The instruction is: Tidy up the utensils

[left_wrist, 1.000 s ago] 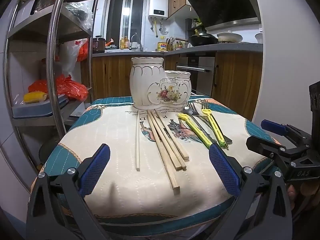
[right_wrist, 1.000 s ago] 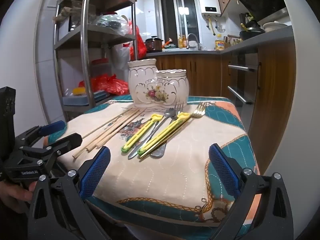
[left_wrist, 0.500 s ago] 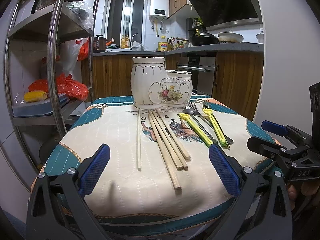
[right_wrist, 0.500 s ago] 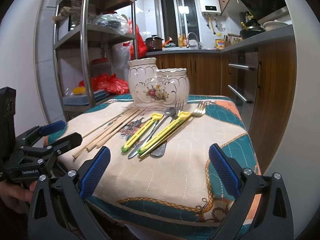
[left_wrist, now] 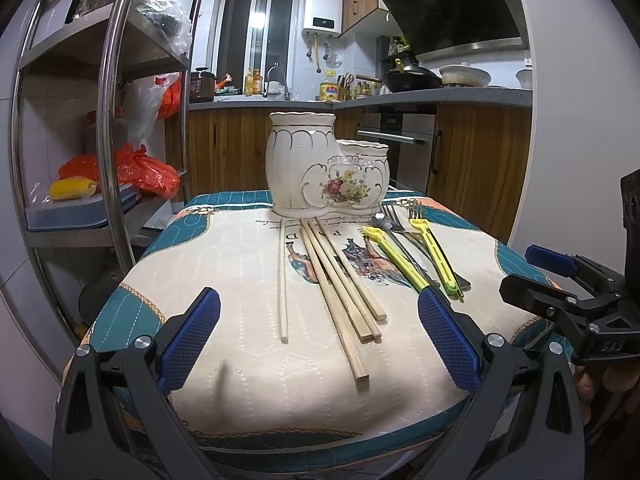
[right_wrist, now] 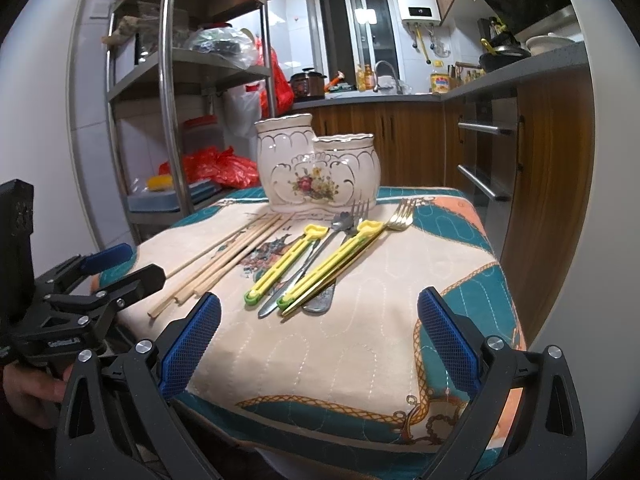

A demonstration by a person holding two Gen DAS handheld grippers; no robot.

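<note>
Only the right wrist view shows a gold fork (right_wrist: 403, 213) at frame centre beside the yellow-handled utensils (right_wrist: 316, 259), chopsticks (left_wrist: 340, 280) left of them, before the ceramic holder (left_wrist: 326, 168) on the cloth-covered bench (left_wrist: 240, 248) in a kitchen, with the left tool (left_wrist: 319, 338) and right tool (right_wrist: 319, 340) both spread apart, empty.

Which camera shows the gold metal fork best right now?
The right wrist view: the gold metal fork shows its tines clear of the other cutlery, its handle running under the yellow plastic utensils. The left wrist view shows no gold fork that can be told apart; the cutlery overlaps at the cloth's right side.
</note>
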